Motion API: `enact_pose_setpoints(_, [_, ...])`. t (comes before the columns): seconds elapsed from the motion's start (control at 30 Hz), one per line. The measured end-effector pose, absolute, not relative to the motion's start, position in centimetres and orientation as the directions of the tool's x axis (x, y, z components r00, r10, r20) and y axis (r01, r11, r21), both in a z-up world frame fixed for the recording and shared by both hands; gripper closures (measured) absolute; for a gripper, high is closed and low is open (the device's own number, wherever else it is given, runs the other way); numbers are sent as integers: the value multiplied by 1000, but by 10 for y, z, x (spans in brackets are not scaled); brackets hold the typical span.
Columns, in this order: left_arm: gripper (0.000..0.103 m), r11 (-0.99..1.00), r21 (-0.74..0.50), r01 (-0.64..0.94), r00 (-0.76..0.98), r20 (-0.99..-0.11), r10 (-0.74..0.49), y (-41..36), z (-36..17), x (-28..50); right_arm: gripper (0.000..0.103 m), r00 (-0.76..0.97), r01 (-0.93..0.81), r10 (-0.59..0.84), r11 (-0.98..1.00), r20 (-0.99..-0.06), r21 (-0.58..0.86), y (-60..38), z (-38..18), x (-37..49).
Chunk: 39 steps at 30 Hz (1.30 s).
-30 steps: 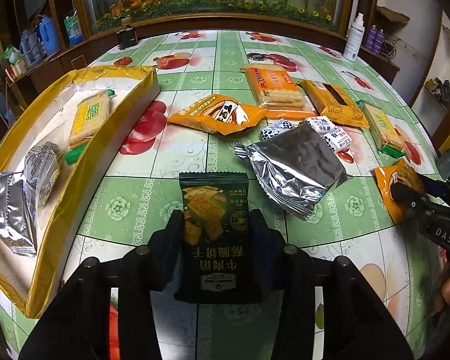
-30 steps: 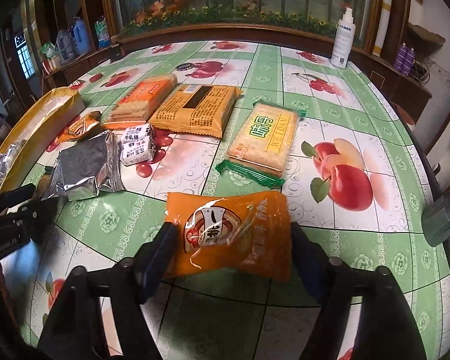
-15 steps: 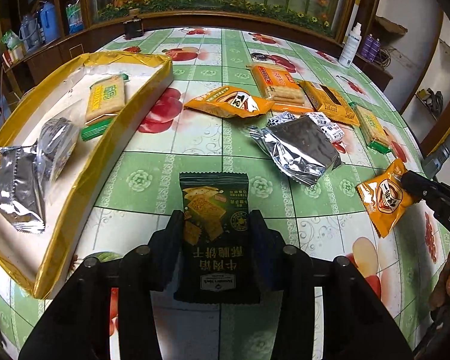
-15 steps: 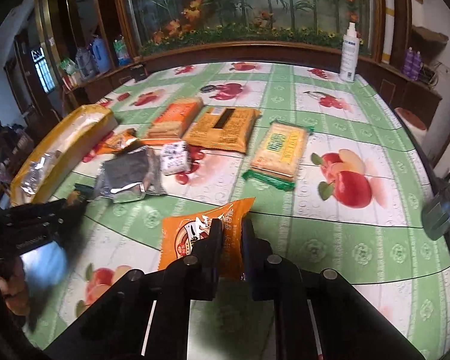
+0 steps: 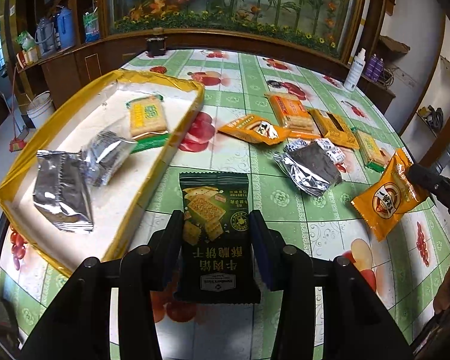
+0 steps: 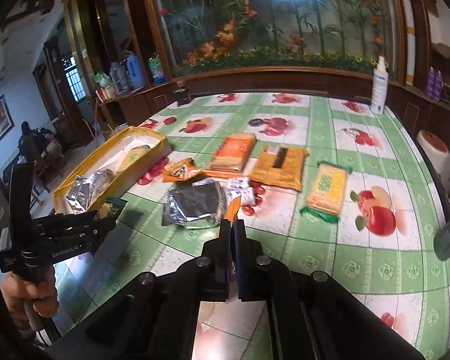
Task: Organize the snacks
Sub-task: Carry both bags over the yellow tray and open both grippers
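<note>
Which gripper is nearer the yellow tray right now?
Left. The left gripper, shut on the dark green packet, is just beside the yellow tray; the right gripper, pinching the orange packet, is far across the table.

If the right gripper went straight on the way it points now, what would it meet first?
Probably the silver foil packet, lying on the table just beyond the tips of the right gripper, which is shut on the orange snack packet. Depth is uncertain; it might pass over and reach the small black-and-white packets.

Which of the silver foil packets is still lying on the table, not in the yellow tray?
The silver packet with the dark face, lying right of the tray beside the small black-and-white packs. The other two silver packets lie inside the tray.
</note>
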<state>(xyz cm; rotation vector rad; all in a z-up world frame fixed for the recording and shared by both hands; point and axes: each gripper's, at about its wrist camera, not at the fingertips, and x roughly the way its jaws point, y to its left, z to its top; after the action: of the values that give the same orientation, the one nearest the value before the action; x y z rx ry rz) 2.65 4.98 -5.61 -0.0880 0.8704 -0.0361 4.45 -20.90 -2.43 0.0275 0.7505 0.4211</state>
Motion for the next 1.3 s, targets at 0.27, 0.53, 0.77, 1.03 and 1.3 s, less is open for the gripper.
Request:
enact_pose_setpoints(0.27, [61,993,-92,-72,679,-734,-19,83,-40,20,101,641,-440,458,877,-616,193,-173,-6,46])
enact_pose_setpoints(0.53, [61,981,-102,-167,695,-717,44,128,-31,18,101,611,-542,548,816,-571,203,-112,14,56])
enact_pose_setpoints(0.77, [61,964,-108,-241,699,-709,96,164,-27,18,101,568,-617,626,754,-534,227,-56,26,74])
enact_pose_setpoints(1.03, [61,956,-119,-268,701,-704,109,183,-26,32,101,539,-648,672,716,-507,260,-15,28,102])
enact_pose_setpoints(1.3, [61,951,-122,-284,691,-714,115,190,-30,62,101,495,-620,725,681,-480,390,13,9,150])
